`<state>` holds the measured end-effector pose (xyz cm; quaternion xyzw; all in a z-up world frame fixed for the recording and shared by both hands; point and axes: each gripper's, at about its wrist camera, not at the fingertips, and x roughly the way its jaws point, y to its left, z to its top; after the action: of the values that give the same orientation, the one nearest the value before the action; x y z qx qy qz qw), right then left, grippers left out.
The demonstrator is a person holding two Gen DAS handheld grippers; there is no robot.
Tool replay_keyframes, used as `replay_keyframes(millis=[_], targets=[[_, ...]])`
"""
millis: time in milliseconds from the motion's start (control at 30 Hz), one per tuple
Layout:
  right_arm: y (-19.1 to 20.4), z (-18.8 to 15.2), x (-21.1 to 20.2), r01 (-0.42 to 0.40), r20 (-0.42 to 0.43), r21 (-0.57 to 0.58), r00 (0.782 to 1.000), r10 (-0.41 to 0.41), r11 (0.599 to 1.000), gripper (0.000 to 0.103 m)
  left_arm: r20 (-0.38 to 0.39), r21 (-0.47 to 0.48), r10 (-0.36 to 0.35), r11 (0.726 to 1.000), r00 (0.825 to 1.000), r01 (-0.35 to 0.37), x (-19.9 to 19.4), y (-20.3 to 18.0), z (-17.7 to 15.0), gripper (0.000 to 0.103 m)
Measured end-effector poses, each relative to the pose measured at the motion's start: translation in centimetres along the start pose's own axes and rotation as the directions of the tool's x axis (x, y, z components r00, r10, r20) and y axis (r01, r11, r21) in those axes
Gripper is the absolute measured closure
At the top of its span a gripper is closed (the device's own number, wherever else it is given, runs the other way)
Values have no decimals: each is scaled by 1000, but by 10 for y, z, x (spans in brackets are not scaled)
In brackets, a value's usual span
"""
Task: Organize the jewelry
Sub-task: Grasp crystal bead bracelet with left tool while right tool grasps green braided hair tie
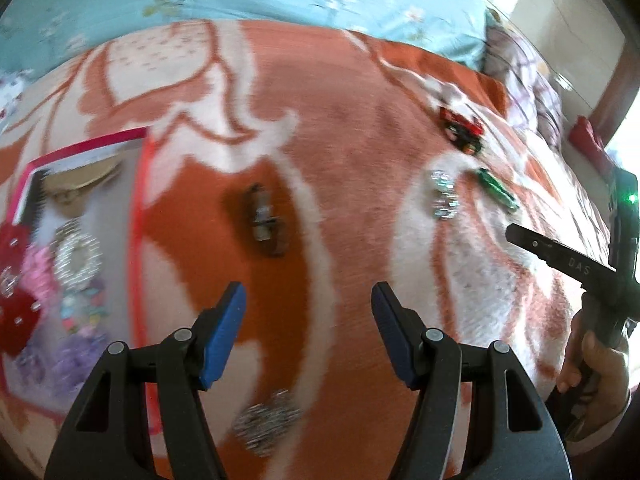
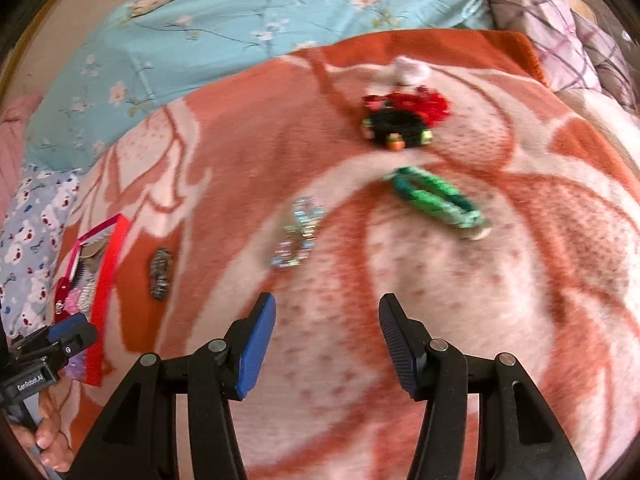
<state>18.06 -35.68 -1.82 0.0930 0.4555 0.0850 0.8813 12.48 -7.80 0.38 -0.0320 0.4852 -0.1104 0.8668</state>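
From my left wrist camera I see my left gripper standing fairly wide, its blue-padded jaws holding nothing, poised over an orange-and-white patterned fleece blanket. Straight ahead of the jaws, a little beyond the tips, lies a dark brown oblong hair clip with metal fittings. Below the tips, between the gripper's black arms, a blurred silver sparkly ornament rests on the blanket. To the left sits a shallow red-rimmed tray with jewelry already in it: a silver glittery ring-shaped piece, dark red fabric flowers, pink and lilac bits too smeared to tell apart. Off to the right I see a small silver rhinestone clip, a green elongated clip just beside it, and farther away a red-and-black beaded cluster.

My right gripper is also empty, its jaws apart at a middling width. The silver rhinestone clip lies just ahead and slightly left of its tips; the green elongated clip is ahead to the right, the red-and-black beaded cluster well beyond. The pale blue floral bedsheet borders the blanket's far edge.
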Motion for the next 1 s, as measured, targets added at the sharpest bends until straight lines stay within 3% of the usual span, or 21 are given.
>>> replay_keyframes(millis=[300, 600, 900, 967, 1000], targets=[[-34, 28, -1, 53, -61, -110, 996, -60, 992, 41, -41, 64, -43, 997, 998, 46, 46, -67, 35, 39], [-60, 56, 39, 88, -106, -184, 988, -109, 979, 38, -93, 83, -82, 993, 992, 89, 97, -111, 62, 39], [-75, 63, 58, 38, -147, -140, 987, -58, 989, 39, -118, 86, -108, 989, 987, 119, 129, -126, 71, 39], [-78, 64, 60, 28, -150, -124, 988, -47, 992, 40, -111, 96, -100, 989, 989, 111, 130, -127, 70, 42], [-78, 63, 61, 37, -150, -125, 987, -56, 991, 46, -107, 103, -90, 990, 990, 101, 131, -127, 70, 50]])
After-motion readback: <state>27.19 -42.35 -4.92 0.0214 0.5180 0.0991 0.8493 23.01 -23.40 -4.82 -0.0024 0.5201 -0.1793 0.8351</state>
